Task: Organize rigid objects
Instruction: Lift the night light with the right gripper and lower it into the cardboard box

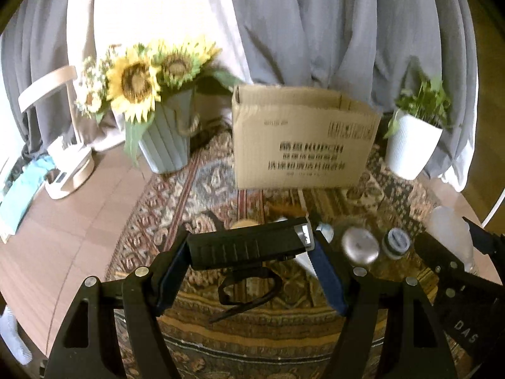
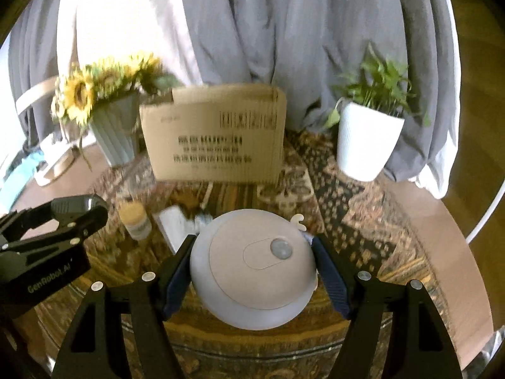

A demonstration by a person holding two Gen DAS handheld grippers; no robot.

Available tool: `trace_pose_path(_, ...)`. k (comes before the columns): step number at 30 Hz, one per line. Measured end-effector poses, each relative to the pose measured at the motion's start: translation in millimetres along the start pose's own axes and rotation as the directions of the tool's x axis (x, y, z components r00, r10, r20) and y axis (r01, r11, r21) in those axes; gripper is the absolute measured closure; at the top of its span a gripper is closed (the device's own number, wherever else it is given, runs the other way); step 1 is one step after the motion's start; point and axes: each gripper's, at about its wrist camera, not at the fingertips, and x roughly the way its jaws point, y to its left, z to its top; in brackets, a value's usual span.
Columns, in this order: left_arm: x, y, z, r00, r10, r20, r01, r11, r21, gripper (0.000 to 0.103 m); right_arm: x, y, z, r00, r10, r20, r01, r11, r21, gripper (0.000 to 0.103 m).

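Observation:
In the left wrist view my left gripper [image 1: 251, 241] is shut on a black ribbed bar-shaped device [image 1: 246, 248], held crosswise above the rug with its black strap loop [image 1: 249, 287] hanging below. In the right wrist view my right gripper [image 2: 254, 243] is shut on a round grey and beige disc-shaped device [image 2: 252, 268] with a small sensor dome on top. An open cardboard box [image 1: 303, 139] [image 2: 217, 132] with printed text stands ahead of both grippers. Each gripper shows at the edge of the other's view: the right gripper [image 1: 448, 262], the left gripper [image 2: 79, 214].
On the patterned rug [image 1: 195, 195] lie a silver-lidded jar [image 1: 359, 246], a small grey-capped bottle [image 1: 396, 243], a yellow-lidded jar [image 2: 135, 218] and a flat white box [image 2: 176, 224]. A sunflower vase [image 1: 167, 135] stands left of the box, a white plant pot [image 2: 366, 142] right. Grey curtains hang behind.

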Motion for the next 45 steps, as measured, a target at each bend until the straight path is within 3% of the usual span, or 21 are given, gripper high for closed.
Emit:
trace_pose_path(12,-24.9,-0.9,53.2,0.989,-0.014,0.145,0.013,1.000,0.009,0.029,-24.3,-1.2,52.7,0.992,0.017,0.124,-0.019,1.000,0.019,0.030)
trace_pose_path(30,-16.6,4.1,111.4,0.973,-0.018,0.231,0.019,1.000,-0.004,0.029,-20.1,1.3,115.1,0.966,0.028,0.255,-0.029,1.000,0.002,0.030)
trace_pose_path(38,12.5,3.1,144.8,0.972,-0.036,0.233,0.038,0.999,-0.003,0.029,14.1,-6.2,152.1,0.970,0.092,0.227,-0.102,0.994,0.030,0.030)
trace_pose_path(45,33.4,-0.7,170.7,0.973,-0.014,0.231,0.007,1.000,0.030,0.029,54.9,-13.6,185.0,0.976,0.139,0.169,-0.150,0.987,0.051,0.030)
